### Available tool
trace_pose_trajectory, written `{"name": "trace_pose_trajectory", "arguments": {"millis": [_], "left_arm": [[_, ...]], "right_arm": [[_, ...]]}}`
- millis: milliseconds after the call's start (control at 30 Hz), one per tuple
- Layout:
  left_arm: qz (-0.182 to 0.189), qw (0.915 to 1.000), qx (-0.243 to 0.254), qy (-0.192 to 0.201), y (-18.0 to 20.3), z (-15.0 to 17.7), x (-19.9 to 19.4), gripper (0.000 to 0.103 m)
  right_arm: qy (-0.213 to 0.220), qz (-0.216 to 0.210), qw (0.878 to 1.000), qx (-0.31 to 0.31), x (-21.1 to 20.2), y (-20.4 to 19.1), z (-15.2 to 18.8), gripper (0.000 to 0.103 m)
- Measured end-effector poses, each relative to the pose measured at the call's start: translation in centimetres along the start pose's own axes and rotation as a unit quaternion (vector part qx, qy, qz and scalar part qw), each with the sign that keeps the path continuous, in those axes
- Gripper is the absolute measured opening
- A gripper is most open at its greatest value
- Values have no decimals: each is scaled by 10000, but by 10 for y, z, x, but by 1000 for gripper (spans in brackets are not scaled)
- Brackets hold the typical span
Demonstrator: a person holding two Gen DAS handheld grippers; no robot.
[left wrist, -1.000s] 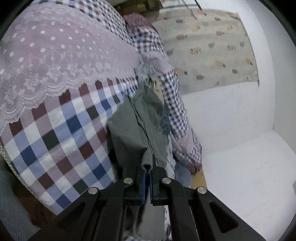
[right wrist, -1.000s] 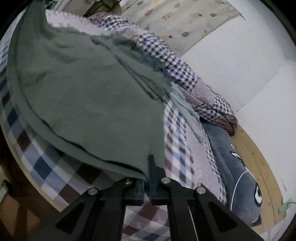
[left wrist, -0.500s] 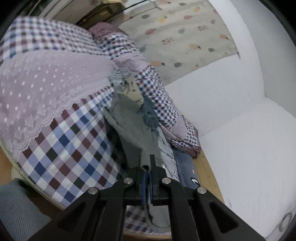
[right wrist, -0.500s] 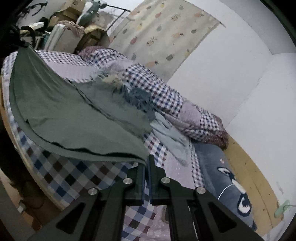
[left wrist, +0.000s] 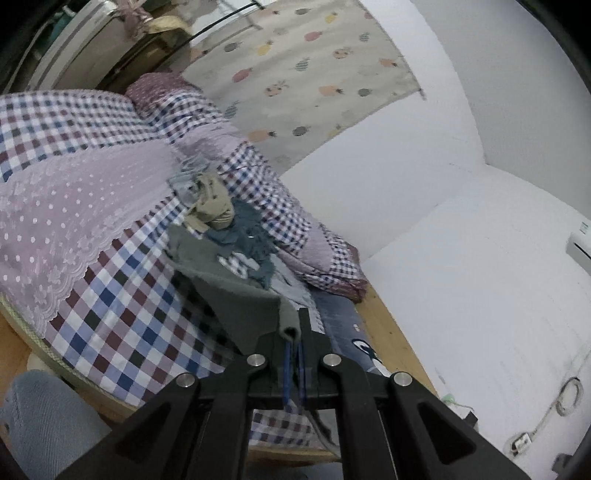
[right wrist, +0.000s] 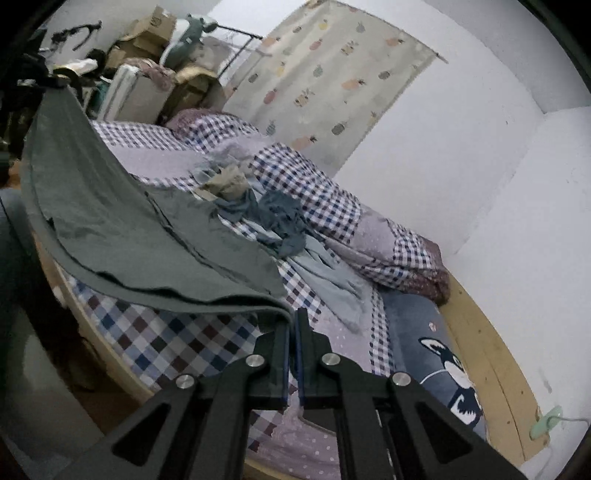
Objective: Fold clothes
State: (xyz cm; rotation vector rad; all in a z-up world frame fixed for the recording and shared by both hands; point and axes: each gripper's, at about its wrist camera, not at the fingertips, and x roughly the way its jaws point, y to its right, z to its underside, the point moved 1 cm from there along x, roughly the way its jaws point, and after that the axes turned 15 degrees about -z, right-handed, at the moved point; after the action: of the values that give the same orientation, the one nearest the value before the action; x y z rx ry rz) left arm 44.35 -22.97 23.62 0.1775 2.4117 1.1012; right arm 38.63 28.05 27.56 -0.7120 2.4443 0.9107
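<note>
There are no words, numbers or brand names to read in either view. The cardboard boxes (right wrist: 147, 29) stacked far back on the left are too small and blurry to show any print. The hanging cloth (left wrist: 314, 74) on the far wall has only little fruit pictures. The blue pillow (right wrist: 439, 354) has only a cartoon animal face.

Both grippers have gone up and back from the bed w/ the grey-green garment (right wrist: 122, 221). 1 s ago it lay low over the checked bedspread (left wrist: 122, 314), filling the right wrist view; now it's lifted clear, sagging between the left gripper (left wrist: 293, 334) and right gripper (right wrist: 291, 325), its far end draped near the clothes pile (right wrist: 255, 206) mid-bed. Bed's near edge and wood floor (left wrist: 14, 347) now in sight.
</note>
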Motion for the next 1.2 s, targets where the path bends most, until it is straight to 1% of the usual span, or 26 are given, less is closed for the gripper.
{"name": "trace_pose_trajectory", "arguments": {"millis": [100, 200, 300, 400, 467, 633, 800, 933, 1067, 1133, 1200], "left_arm": [[189, 9998, 90, 43, 16, 2, -21, 1], [467, 9986, 149, 174, 29, 1, -43, 1], [717, 9968, 193, 301, 41, 0, -64, 1], [564, 9977, 35, 365, 37, -7, -63, 1], [420, 9983, -126, 371, 28, -10, -55, 1], [124, 9989, -391, 223, 9, -11, -27, 1], [-205, 9968, -772, 78, -13, -15, 8, 1], [-403, 9950, -910, 110, -21, -25, 32, 1], [-536, 9929, -1052, 150, -21, -46, 61, 1], [-589, 9928, -1030, 139, -18, -58, 76, 1], [-708, 9934, -896, 120, -12, -74, 97, 1]], "right_arm": [[210, -104, 9997, -88, -26, 0, -6, 1], [393, -194, 9988, -237, -52, -1, -10, 1], [595, -254, 9977, -216, -73, 3, -13, 1], [516, -213, 9983, -170, -70, 8, -10, 1], [424, -239, 9987, -128, -64, 11, -6, 1], [97, -336, 9994, 0, -33, 15, 7, 1], [-125, -403, 9990, 129, -3, 17, 13, 1], [-181, -288, 9992, 203, 15, 21, 9, 1], [-177, -96, 9994, 276, 35, 37, -6, 1], [-155, -23, 9994, 318, 47, 47, -17, 1], [-170, 16, 9991, 384, 67, 62, -27, 1]]}}
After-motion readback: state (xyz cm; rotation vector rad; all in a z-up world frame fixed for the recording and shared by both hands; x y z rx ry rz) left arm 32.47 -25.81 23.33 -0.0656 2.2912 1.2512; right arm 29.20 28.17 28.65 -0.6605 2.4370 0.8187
